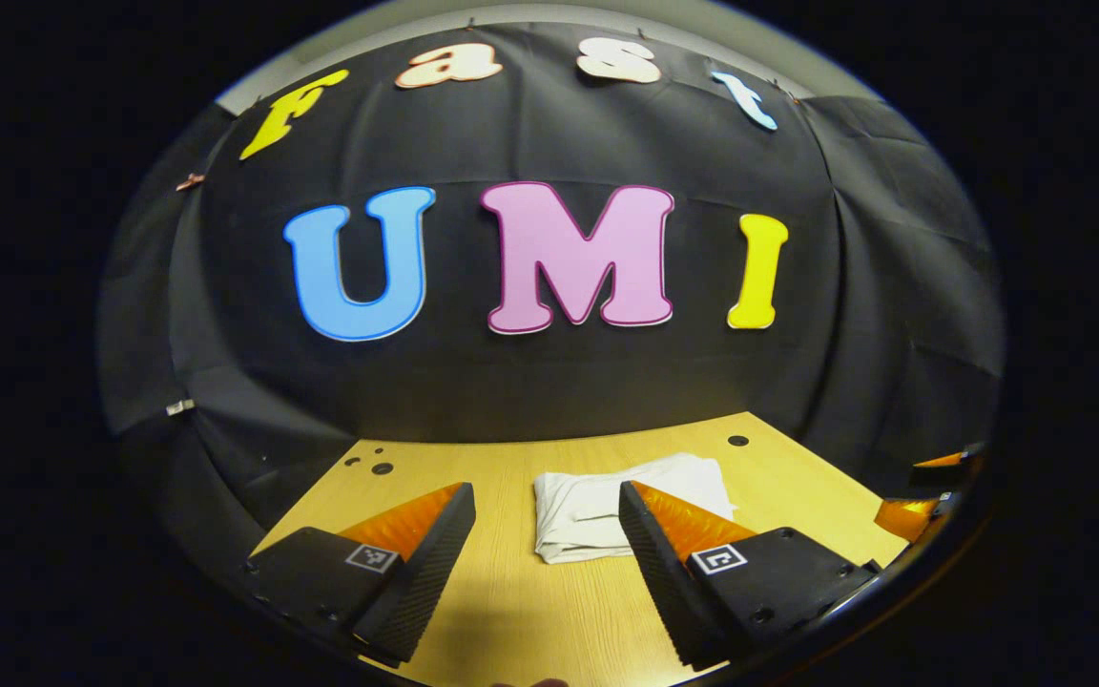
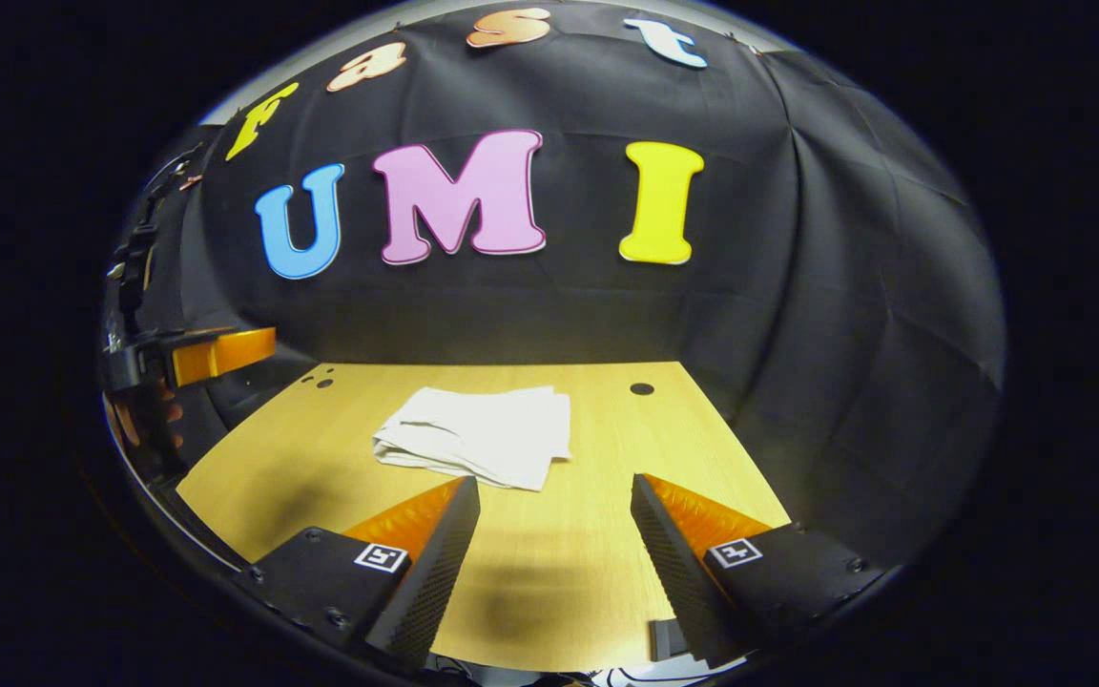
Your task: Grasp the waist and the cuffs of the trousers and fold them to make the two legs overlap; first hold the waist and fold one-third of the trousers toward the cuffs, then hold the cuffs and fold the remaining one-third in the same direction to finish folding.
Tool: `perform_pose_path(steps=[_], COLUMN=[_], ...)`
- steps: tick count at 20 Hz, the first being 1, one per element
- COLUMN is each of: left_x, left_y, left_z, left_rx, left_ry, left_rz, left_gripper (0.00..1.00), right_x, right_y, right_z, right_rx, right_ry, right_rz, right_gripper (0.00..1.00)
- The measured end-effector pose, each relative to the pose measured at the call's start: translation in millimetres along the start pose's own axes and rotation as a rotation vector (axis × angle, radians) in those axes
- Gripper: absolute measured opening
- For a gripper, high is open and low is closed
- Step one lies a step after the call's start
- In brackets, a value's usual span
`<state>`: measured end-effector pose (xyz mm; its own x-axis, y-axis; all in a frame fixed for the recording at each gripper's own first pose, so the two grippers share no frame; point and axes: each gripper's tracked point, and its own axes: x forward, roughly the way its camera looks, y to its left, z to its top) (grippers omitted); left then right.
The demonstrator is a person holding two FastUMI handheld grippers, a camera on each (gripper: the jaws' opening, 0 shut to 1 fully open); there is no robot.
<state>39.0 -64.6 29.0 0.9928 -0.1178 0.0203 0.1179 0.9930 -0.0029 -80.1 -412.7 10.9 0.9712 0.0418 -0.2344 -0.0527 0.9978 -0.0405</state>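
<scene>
Currently we see the wooden table (image 2: 607, 572) carrying the white trousers (image 2: 478, 444), folded into a compact stack near its far middle. We hold the left gripper (image 1: 547, 501) and right gripper (image 2: 554, 491) above the near edge, fingers spread apart, grasping nothing, clear of the trousers.

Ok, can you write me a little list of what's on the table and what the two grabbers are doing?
trousers: white, folded into a small bundle, lying flat
table: light wood, with a few small dark holes near the far edge
left gripper: open, holding nothing, held short of the trousers
right gripper: open, holding nothing, held short of the trousers
contact: neither gripper touches the trousers
folding: looks finished, judging by the compact bundle
wall: black cloth behind the table
</scene>
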Motion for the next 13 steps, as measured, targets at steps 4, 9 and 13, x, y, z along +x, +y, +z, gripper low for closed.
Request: perform_pose_path(steps=[4, 9, 13], left_x=[-50.7, -86.1, -98.5], left_y=[43.1, 78.3, 80.0], left_z=[-28.2, -75.9, -87.5], left_rx=[-0.04, -0.02, -0.057], left_ry=[0.012, 0.052, 0.083], left_rz=[0.052, 0.11, 0.102], left_gripper=[0.96, 0.96, 0.95], right_x=[-16.4, -23.5, -31.1], right_y=[36.3, 82.0, 113.6], right_z=[8.8, -3.4, -14.1], right_rx=[-0.036, -0.052, -0.053], right_ry=[-0.033, -0.023, -0.003], right_rz=[0.015, 0.052, 0.096], right_gripper=[0.98, 0.98, 0.98])
